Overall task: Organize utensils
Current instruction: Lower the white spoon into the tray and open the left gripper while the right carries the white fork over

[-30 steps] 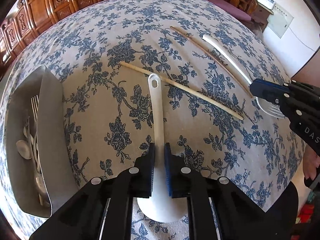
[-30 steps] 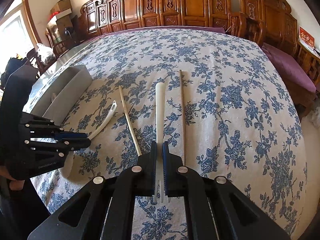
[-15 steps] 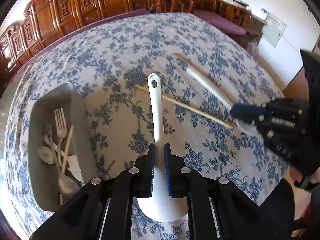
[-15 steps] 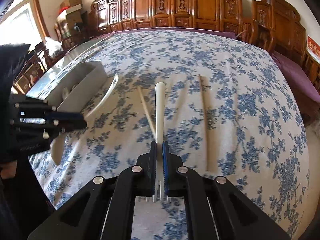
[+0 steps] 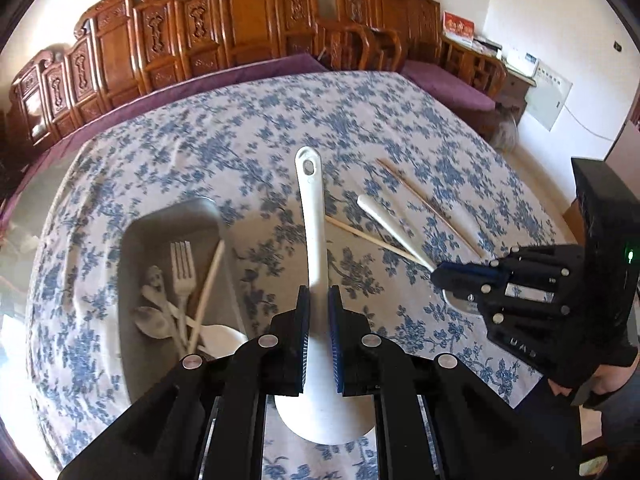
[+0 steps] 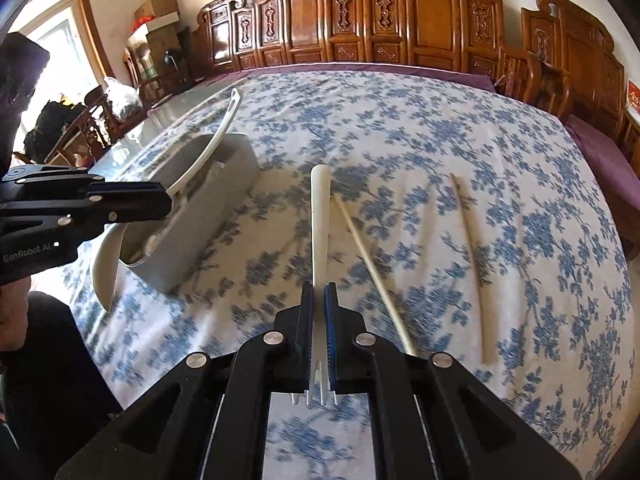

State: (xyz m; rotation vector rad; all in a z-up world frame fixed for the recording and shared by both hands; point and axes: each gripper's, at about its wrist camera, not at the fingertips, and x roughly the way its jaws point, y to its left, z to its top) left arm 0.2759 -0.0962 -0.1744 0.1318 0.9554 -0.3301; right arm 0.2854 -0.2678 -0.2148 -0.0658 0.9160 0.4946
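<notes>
Table (image 5: 248, 128): covered by a cloth; carved wooden chairs (image 5: 240, 32) line its far side.
Bin (image 5: 132, 264): on the table, left of everything else.
In the bin: a fork (image 5: 182, 268), spoons (image 5: 154, 320) and a chopstick (image 5: 206, 292), lying crossed.
Left hand-held gripper (image 5: 318, 332): above the table just right of the bin, clamped on a ladle (image 5: 312, 232), handle pointing away.
Right hand-held gripper (image 6: 318, 332): right of the left one, clamped on a fork (image 6: 320, 220).
Two chopsticks (image 6: 374, 268) (image 6: 472, 256): on the table, right of that fork, apart.
</notes>
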